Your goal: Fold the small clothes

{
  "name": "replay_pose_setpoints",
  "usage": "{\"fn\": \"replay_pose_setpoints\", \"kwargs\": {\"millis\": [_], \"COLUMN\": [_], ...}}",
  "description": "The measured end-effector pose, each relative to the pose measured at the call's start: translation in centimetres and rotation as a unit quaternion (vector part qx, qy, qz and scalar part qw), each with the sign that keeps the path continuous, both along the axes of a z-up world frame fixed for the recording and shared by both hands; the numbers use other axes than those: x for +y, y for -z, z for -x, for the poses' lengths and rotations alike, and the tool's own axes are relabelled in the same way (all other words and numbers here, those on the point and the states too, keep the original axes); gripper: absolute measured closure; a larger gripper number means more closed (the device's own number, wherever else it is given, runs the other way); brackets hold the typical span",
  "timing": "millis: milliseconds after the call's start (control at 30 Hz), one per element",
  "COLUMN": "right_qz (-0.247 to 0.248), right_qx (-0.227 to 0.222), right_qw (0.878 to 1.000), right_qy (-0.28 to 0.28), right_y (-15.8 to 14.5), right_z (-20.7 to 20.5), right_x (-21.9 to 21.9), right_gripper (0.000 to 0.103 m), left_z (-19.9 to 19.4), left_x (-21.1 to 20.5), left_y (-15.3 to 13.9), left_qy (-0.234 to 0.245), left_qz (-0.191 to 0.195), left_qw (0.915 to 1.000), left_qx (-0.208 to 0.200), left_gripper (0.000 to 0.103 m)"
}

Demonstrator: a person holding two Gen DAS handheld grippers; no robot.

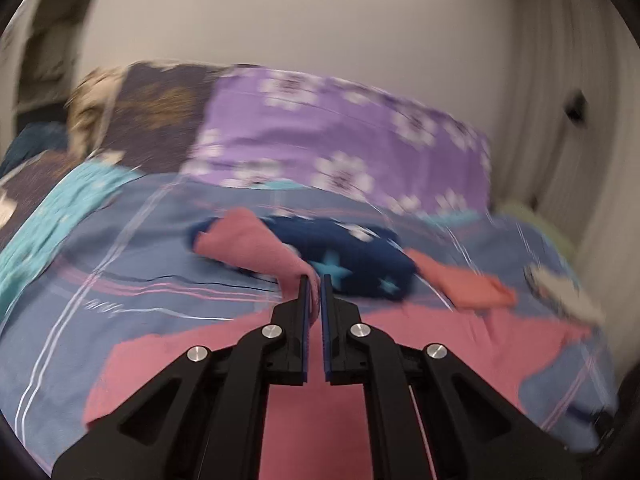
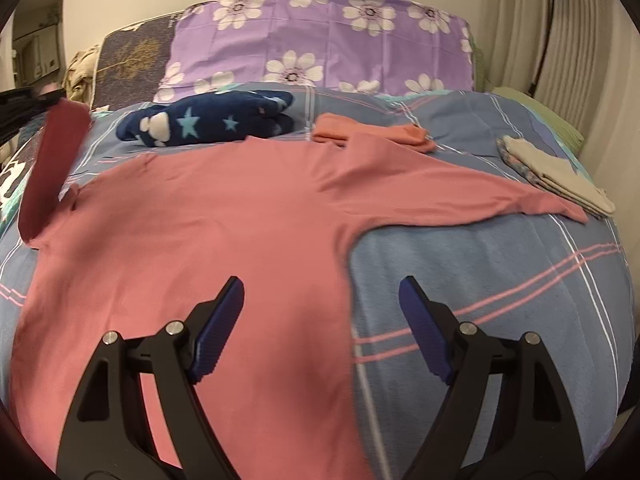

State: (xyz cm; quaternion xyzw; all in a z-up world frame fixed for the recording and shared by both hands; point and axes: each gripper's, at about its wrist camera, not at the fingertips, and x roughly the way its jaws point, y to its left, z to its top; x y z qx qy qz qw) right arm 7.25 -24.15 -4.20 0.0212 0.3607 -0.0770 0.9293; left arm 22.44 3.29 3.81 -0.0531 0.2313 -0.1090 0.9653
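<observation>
The left tongs [image 1: 315, 278] are seen pressed nearly together at the centre of the left wrist view, and the end of a sleeve [image 1: 256, 242] of the pink long-sleeved shirt [image 2: 200, 240] is pinched between the tips; the sleeve is drawn up off the bed toward the upper left of that blurred frame. In the right wrist view the same lifted sleeve is seen as a dark red strip at the left edge, under a black tool part.

The right tongs [image 2: 322, 294] are held wide apart in the lower middle of their view, with nothing gripped; one pad is seen over the shirt body and the other over the blue striped bedcover [image 2: 500, 300], the shirt's side edge lying between them.

The shirt is spread flat across the bedcover, filling the left and centre of the frame, its other sleeve stretched toward the right edge. Beyond it, a folded navy star-patterned garment [image 2: 208, 122] is seen at upper left, a folded orange garment [image 2: 372, 134] just beside the shirt's collar at upper centre, and a folded grey pile [image 2: 556, 176] at the right. A purple flowered pillow [image 2: 320, 40] is set against the wall.
</observation>
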Motion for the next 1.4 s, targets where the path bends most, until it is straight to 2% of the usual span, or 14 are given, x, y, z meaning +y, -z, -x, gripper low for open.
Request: {"fn": "replay_pose_setpoints", "kwargs": {"millis": [67,167,267,367,467,667,767,933,967,1000,1033,1200,1267,1400], "right_qz": [-0.004,-0.01,-0.032,-0.094,-0.169,-0.21,-0.201,-0.194,-0.171,-0.147,-0.143,-0.193,-0.183,-0.166], "right_qx": [0.005,0.009,0.017,0.035,0.057,0.088,0.104,0.114,0.106,0.103,0.105,0.024,-0.006,0.002], "right_qw": [1.0,1.0,0.999,0.992,0.975,0.956,0.956,0.957,0.962,0.964,0.961,0.955,0.963,0.975], "right_qy": [0.005,0.005,-0.015,-0.073,-0.132,-0.185,-0.187,-0.182,-0.187,-0.197,-0.213,-0.223,-0.2,-0.15], "right_y": [0.0,0.1,0.2,0.1,0.0,0.4,1.6,3.6,3.4,3.1,2.6,-4.1,-6.5,-6.2], "right_z": [0.1,0.1,-0.6,-2.5,-6.4,-15.2,-19.3,-23.2,-23.3,-23.3,-23.1,-19.0,-17.1,-16.0], "right_x": [-0.9,-1.8,-2.4,-1.9,-0.9,3.7,6.5,10.0,11.0,11.8,12.1,8.6,5.8,0.4], "right_gripper": [0.022,0.022,0.026,0.049,0.06,0.054,0.044,0.033,0.049,0.094,0.099,0.102,0.102,0.101], "left_z": [0.1,0.9,1.9,3.8,4.9,5.1,5.1,3.6,3.3,2.9,2.4,2.1,2.5,2.9], "left_x": [-5.3,-8.6,-7.9,-4.8,-1.1,6.0,9.3,12.1,12.2,12.3,12.4,12.1,12.2,11.8], "left_y": [2.2,5.0,6.0,6.4,7.8,10.3,10.9,11.8,12.1,12.3,12.7,12.9,12.7,12.6], "left_qy": [0.053,0.102,0.1,0.081,0.045,-0.06,-0.111,-0.15,-0.154,-0.157,-0.162,-0.172,-0.171,-0.162], "left_qz": [-0.047,-0.064,-0.074,-0.086,-0.129,-0.161,-0.148,-0.13,-0.13,-0.13,-0.131,-0.137,-0.137,-0.139], "left_qw": [0.9974,0.9915,0.9908,0.9913,0.9884,0.9774,0.9728,0.9669,0.9653,0.9637,0.9611,0.959,0.9597,0.9619], "left_qx": [0.014,0.048,0.053,0.059,0.066,0.123,0.139,0.161,0.166,0.172,0.181,0.179,0.176,0.171], "left_gripper": [0.092,0.07,0.062,0.053,0.048,0.046,0.042,0.039,0.039,0.039,0.039,0.035,0.035,0.035]}}
